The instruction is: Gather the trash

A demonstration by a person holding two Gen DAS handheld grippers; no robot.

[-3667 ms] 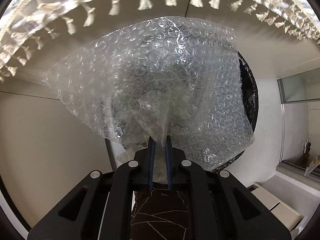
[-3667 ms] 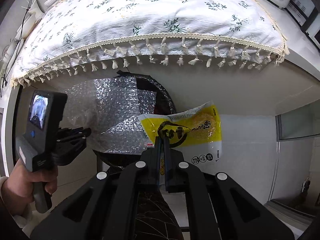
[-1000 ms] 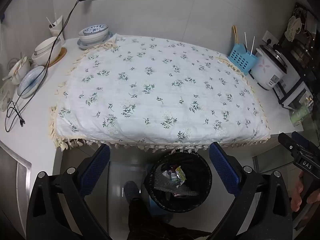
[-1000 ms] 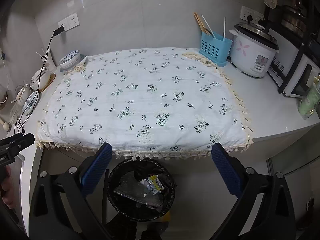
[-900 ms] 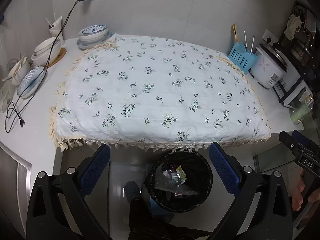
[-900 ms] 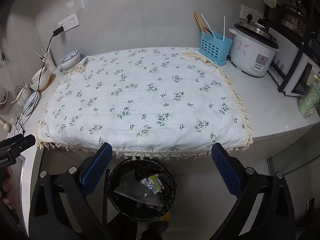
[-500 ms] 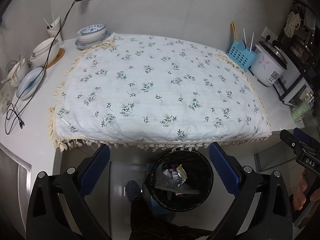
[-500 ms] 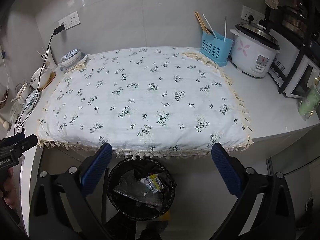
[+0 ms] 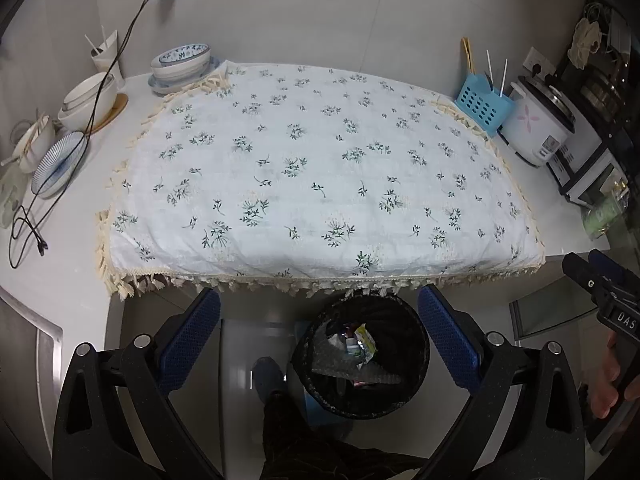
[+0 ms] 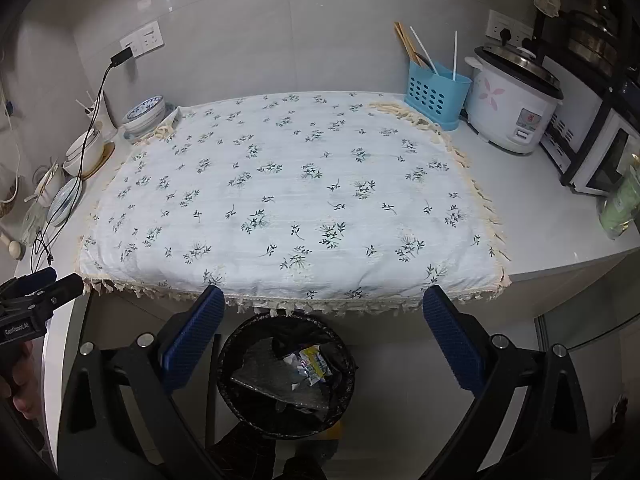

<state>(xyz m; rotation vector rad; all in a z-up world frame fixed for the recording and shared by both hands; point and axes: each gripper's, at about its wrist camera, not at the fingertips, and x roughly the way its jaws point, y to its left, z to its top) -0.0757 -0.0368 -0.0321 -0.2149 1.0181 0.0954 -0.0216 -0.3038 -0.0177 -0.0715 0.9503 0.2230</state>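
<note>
While the left gripper (image 9: 318,336) hangs with its blue-padded fingers (image 9: 189,338) spread wide and holding nothing, the left wrist view looks down on a black trash bin (image 9: 416,344) on the floor below the fringed edge of a floral tablecloth (image 9: 320,168); bubble wrap (image 9: 340,364) and a yellow snack wrapper (image 9: 366,338) lie inside it. From the right wrist view, the right gripper (image 10: 320,340) is likewise spread and empty above the same bin (image 10: 234,376), the wrapper (image 10: 314,362) resting on the bubble wrap (image 10: 260,376). A blue utensil basket (image 10: 436,96) and rice cooker (image 10: 512,108) stand on the counter beyond the cloth (image 10: 296,200).
</note>
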